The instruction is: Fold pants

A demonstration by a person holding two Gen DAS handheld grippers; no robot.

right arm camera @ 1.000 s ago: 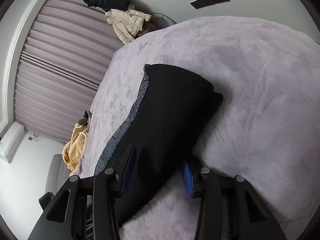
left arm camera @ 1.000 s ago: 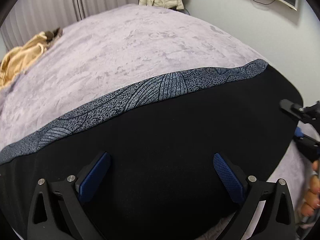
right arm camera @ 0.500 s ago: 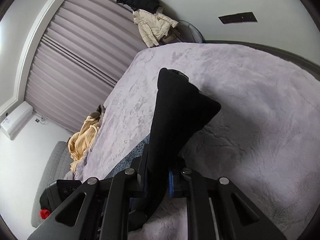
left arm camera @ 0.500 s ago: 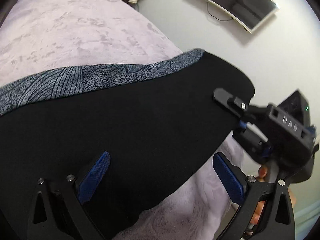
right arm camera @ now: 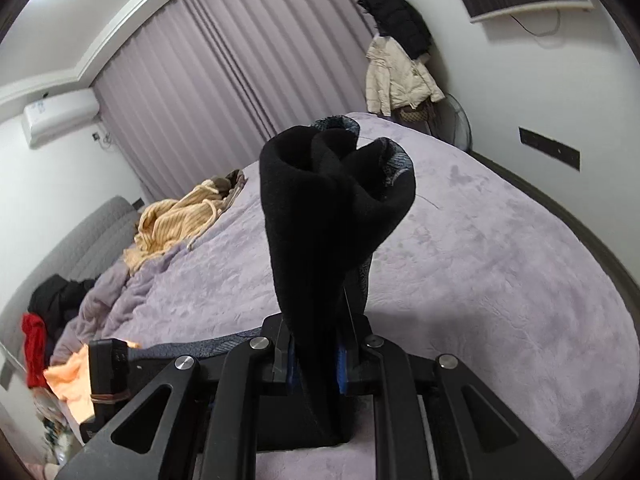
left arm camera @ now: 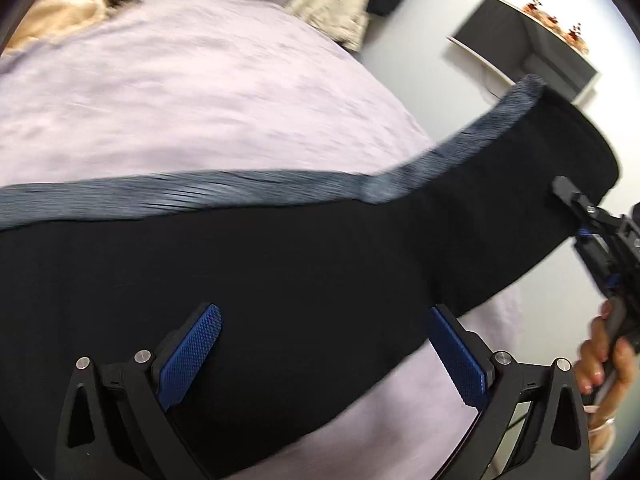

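Black fabric fills the left wrist view: the pants (left arm camera: 300, 264) stretch lengthwise across the lilac bed (left arm camera: 180, 92), their long axis running from the lower left up to the upper right, with a grey patterned side stripe (left arm camera: 224, 192) tracing the far edge. The right-hand end is raised off the bed, where the right gripper (left arm camera: 576, 212) has it by the edge, a hand (left arm camera: 608, 360) wrapped round the handle. The left gripper (left arm camera: 324, 356) hovers over the middle of the cloth, its blue fingers (left arm camera: 188, 356) spread wide with nothing pinched between them. Over to the right wrist view: the right gripper (right arm camera: 316, 364) has its fingers drawn in narrow, clamped on a bunched fold of the pants (right arm camera: 328, 216), which stands up and away from the fingers like a rolled column above the bed (right arm camera: 500, 280). Those jaws have just been closing, cloth between them. A tan corduroy garment (right arm camera: 180, 216) lies further back on the bed, well apart.
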